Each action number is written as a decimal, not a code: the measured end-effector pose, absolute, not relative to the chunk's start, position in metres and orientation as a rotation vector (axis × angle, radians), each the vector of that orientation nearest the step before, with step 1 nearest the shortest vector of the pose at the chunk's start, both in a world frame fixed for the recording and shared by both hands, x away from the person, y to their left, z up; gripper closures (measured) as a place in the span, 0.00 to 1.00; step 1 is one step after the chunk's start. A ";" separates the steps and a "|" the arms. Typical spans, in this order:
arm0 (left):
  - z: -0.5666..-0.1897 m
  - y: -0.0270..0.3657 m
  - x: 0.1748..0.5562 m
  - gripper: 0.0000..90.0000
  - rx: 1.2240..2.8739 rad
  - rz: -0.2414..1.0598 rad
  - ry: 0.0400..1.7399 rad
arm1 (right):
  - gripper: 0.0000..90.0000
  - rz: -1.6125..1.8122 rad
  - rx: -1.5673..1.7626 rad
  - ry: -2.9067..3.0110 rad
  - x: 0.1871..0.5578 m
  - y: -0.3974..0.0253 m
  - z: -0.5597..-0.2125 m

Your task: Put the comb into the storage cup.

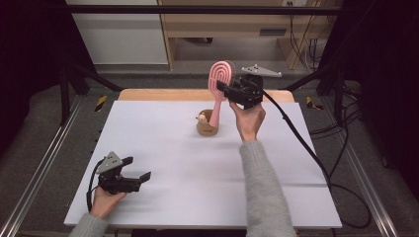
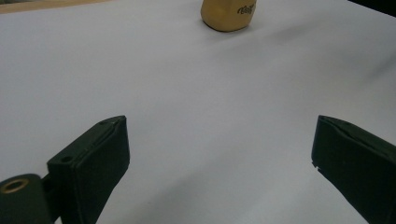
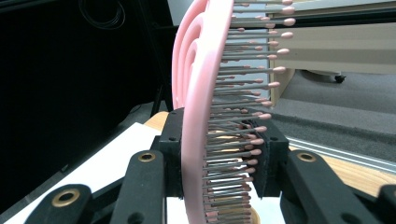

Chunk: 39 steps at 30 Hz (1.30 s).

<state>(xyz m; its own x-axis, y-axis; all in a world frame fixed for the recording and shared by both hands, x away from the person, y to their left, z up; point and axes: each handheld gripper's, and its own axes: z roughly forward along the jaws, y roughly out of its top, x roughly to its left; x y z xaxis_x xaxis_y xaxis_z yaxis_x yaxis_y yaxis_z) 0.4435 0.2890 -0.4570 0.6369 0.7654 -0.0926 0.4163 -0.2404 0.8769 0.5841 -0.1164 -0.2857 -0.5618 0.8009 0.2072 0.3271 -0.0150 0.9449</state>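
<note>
A pink hairbrush [image 1: 220, 79] stands upright with its handle down in a tan cup [image 1: 207, 126] at the middle back of the white table [image 1: 163, 148]. My right gripper [image 1: 223, 89] is shut on the brush's head. In the right gripper view the pink hairbrush [image 3: 205, 107] and its bristles are clamped between the two black jaws. My left gripper [image 1: 137, 170] lies open near the table's front left corner, held low by a hand. In the left gripper view its jaws stand wide apart around bare table, with the tan cup [image 2: 229, 14] far ahead.
A small pale object [image 1: 201, 117] sits in the cup beside the brush handle. A black cable [image 1: 301, 143] trails from the right gripper across the table's right side. Metal rails [image 1: 44, 163] run along both sides. A wooden strip [image 1: 163, 95] edges the table's back.
</note>
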 end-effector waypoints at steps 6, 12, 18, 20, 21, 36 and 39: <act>-0.457 0.289 0.444 0.05 1.874 0.440 0.937 | 0.70 1.593 1.179 1.864 0.589 -0.115 -0.284; -0.457 0.289 0.444 0.05 1.875 0.437 0.936 | 0.70 1.580 1.190 1.854 0.593 -0.117 -0.283; -0.457 0.289 0.444 0.05 1.876 0.436 0.937 | 0.70 1.586 1.199 1.846 0.597 -0.118 -0.282; -0.457 0.289 0.444 0.05 1.875 0.436 0.937 | 0.70 1.584 1.204 1.843 0.599 -0.118 -0.283; -0.457 0.289 0.444 0.05 1.875 0.437 0.937 | 0.70 1.583 1.206 1.841 0.600 -0.118 -0.283; -0.458 0.288 0.444 0.05 1.877 0.434 0.939 | 0.70 1.557 1.226 1.821 0.613 -0.115 -0.288; -0.458 0.288 0.444 0.05 1.876 0.431 0.940 | 0.70 1.549 1.233 1.819 0.615 -0.114 -0.290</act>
<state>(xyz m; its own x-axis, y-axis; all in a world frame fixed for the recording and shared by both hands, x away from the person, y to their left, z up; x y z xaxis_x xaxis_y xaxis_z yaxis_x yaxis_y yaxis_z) 0.4440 0.2883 -0.4577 0.6410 0.7613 -0.0974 0.4224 -0.2439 0.8730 0.6149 -0.1142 -0.2904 -0.4998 0.8413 0.2060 0.3374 -0.0299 0.9409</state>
